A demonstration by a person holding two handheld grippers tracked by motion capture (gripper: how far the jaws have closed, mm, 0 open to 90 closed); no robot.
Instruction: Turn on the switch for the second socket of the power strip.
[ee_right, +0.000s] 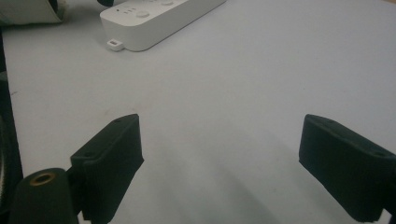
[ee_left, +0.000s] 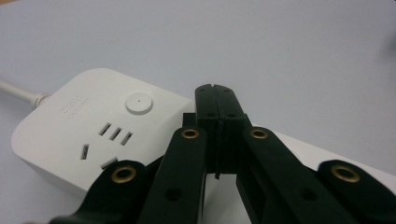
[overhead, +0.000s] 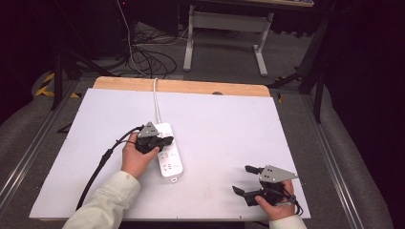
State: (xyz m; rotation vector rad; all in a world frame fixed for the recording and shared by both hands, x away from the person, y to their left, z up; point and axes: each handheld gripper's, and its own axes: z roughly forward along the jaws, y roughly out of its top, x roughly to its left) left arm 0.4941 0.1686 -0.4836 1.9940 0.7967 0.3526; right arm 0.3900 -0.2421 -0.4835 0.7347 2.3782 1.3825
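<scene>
A white power strip lies near the middle of the white table, its cord running to the far edge. My left gripper hovers over the strip's far end, jaws shut with nothing between them. In the left gripper view the closed fingertips sit just right of the strip's round button and above its sockets. My right gripper rests at the table's front right, jaws open and empty. The right gripper view has the strip far off at the upper left.
The white board covers a wooden table whose far edge shows as a tan strip. Cables and desk legs stand on the floor beyond. A black cable trails from the left gripper toward the front left.
</scene>
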